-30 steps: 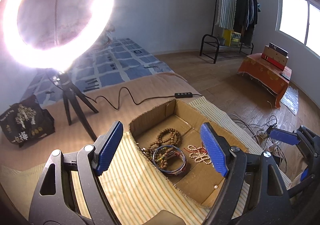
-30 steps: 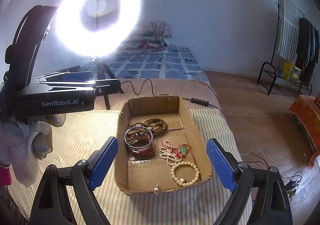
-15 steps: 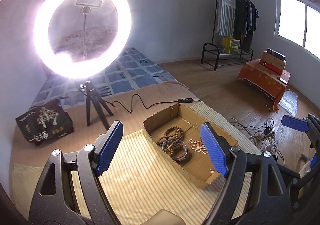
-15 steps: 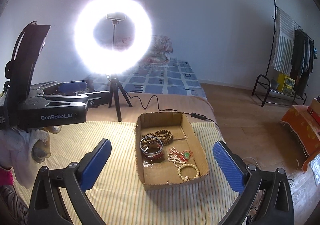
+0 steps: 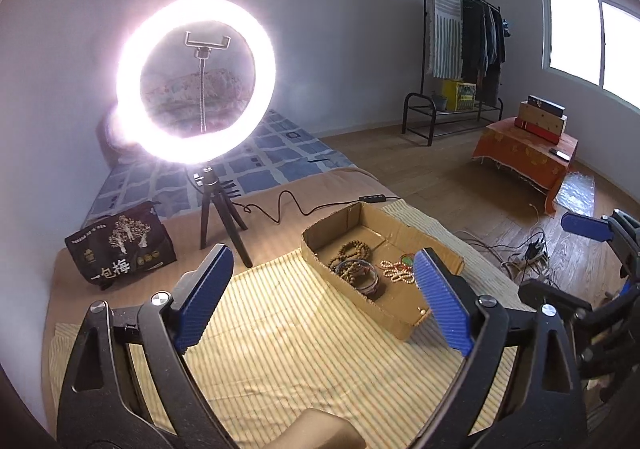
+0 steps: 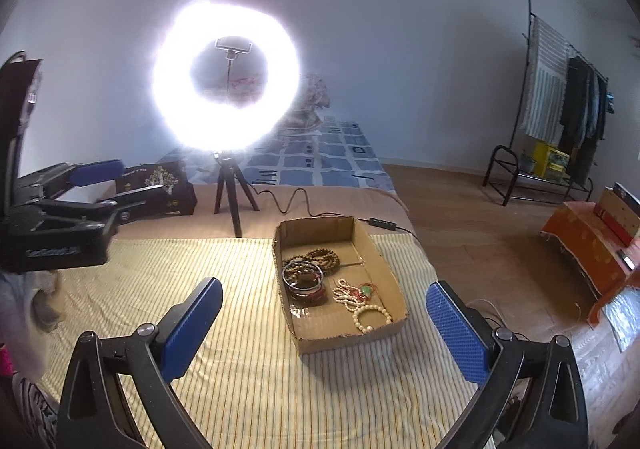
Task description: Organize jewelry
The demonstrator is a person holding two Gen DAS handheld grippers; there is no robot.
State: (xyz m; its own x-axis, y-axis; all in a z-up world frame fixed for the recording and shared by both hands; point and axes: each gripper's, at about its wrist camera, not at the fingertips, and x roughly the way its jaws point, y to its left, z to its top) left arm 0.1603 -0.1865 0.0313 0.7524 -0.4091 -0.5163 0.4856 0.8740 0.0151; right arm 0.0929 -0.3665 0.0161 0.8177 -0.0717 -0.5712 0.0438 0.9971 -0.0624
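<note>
Both blue fingers (image 5: 442,305) of the left gripper (image 5: 320,297) stood far apart and were opening wider, with nothing between them. The right gripper (image 6: 326,325) had its blue fingers (image 6: 190,325) spread wide too, and they held nothing.

The jewelry lay in an open cardboard box (image 6: 394,291) on a yellow striped cloth (image 6: 240,369), well ahead of both grippers. Inside were dark brown wooden beads (image 6: 320,259), a shiny bangle (image 6: 302,275) on top of a red one, a string of small pale beads with a green stone (image 6: 352,293), and a white bead bracelet (image 6: 372,318).

In the left view the right-hand finger hid the near corner of the box, so the white bracelet could not be seen there. The right view showed the whole box from above. A tiny pale thing near the front wall of the box was too small to make out.

A bright ring light (image 5: 196,79) on a small tripod (image 5: 218,209) stood behind the box, and its glow washed out the things behind it. A black bag (image 5: 120,245) with gold trees sat left of the tripod; the left gripper partly covered it in the right view. Only the left view showed the window (image 5: 592,41). The clothes rack (image 6: 560,101) showed in both views, near the edge in the right one
</note>
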